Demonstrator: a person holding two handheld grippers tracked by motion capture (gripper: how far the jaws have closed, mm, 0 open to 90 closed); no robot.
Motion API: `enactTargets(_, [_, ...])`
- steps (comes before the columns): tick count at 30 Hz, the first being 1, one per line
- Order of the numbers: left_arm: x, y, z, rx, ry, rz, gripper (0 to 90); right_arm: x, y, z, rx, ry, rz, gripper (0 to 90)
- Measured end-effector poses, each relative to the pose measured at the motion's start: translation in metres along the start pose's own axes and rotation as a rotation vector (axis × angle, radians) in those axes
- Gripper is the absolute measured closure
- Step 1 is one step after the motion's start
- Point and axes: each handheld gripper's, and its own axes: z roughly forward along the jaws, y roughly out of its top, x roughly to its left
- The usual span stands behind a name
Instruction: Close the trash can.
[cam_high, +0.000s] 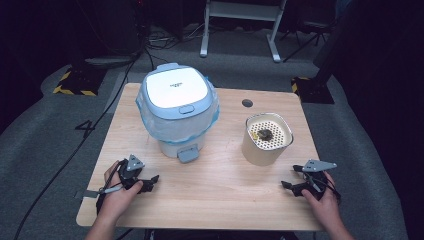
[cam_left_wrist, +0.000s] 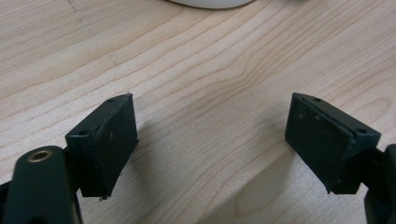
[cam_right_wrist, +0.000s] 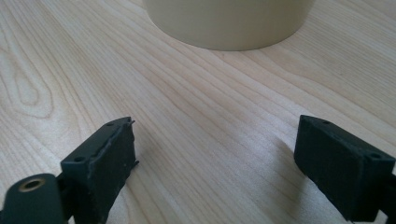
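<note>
A white and pale blue pedal bin (cam_high: 178, 107) with a clear liner bag stands shut at the back left of the wooden table (cam_high: 220, 195). To its right is a beige canister (cam_high: 266, 139) with a perforated insert holding a dark lump (cam_high: 263, 134). My left gripper (cam_high: 152, 181) rests open near the front left edge, in front of the bin's pedal (cam_high: 188, 154). My right gripper (cam_high: 289, 180) is open at the front right, just in front of the canister (cam_right_wrist: 229, 23). Both gripper views show wide-apart jaws (cam_left_wrist: 212, 140) over bare wood (cam_right_wrist: 217, 163), nothing between them.
A small round cable hole (cam_high: 247, 103) sits in the table behind the canister. Grey floor, cables and a white frame's legs (cam_high: 240, 30) lie beyond the table. A black and yellow striped base (cam_high: 75, 82) stands at the far left.
</note>
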Motion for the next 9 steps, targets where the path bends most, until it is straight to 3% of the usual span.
enactTargets(9, [-0.0007,0.0,0.0003,0.003,0.013,-0.011,14.8,0.0,0.0,0.0,0.0,0.0,0.0,12.6])
